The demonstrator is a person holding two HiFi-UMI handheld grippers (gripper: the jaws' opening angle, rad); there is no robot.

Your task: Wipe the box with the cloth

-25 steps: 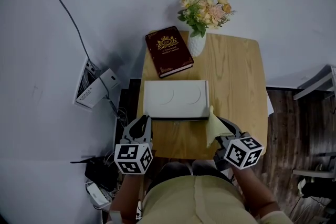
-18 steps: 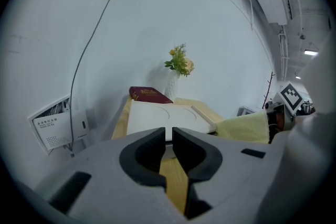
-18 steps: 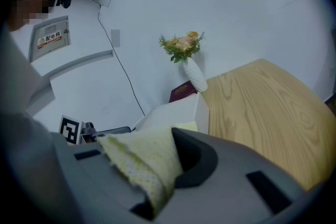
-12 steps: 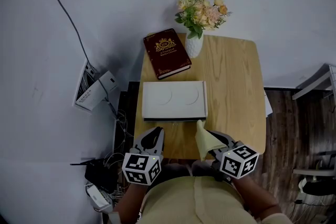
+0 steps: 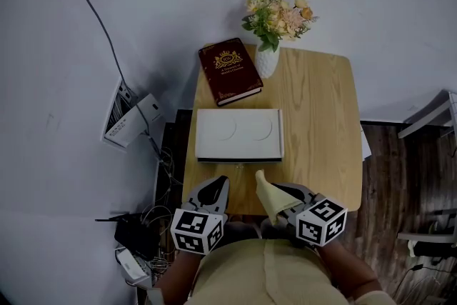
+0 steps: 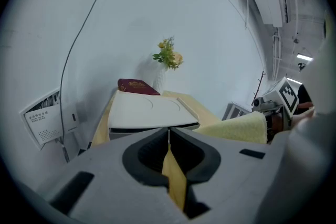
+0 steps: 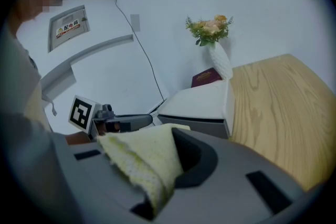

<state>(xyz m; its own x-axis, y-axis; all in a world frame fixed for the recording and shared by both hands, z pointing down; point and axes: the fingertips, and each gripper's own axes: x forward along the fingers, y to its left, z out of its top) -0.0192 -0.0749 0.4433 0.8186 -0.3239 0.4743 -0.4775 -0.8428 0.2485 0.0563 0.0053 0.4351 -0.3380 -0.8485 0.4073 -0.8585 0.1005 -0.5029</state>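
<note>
**Right hand-held gripper [image 5: 278, 191] pinches the cloth [image 5: 266, 186]**

Held by one end, it could tug free under hard strokes. Your white box [image 5: 239, 134] at 12 o'clock sits unbraced, since your left hand-held gripper [image 5: 216, 186] is pressed together and empty. It may slide into the book [image 5: 230, 71] at 11 o'clock.

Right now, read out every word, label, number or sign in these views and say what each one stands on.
Nothing reads clearly.
Book: gold crest and lettering, too small to read.
Wall plate: dark characters, too blurred.
Leaflet by the wall: printed lines, too small.
Cubes on left gripper and right gripper: square marker patterns, no words.
Box and cloth: no print shows.
</note>
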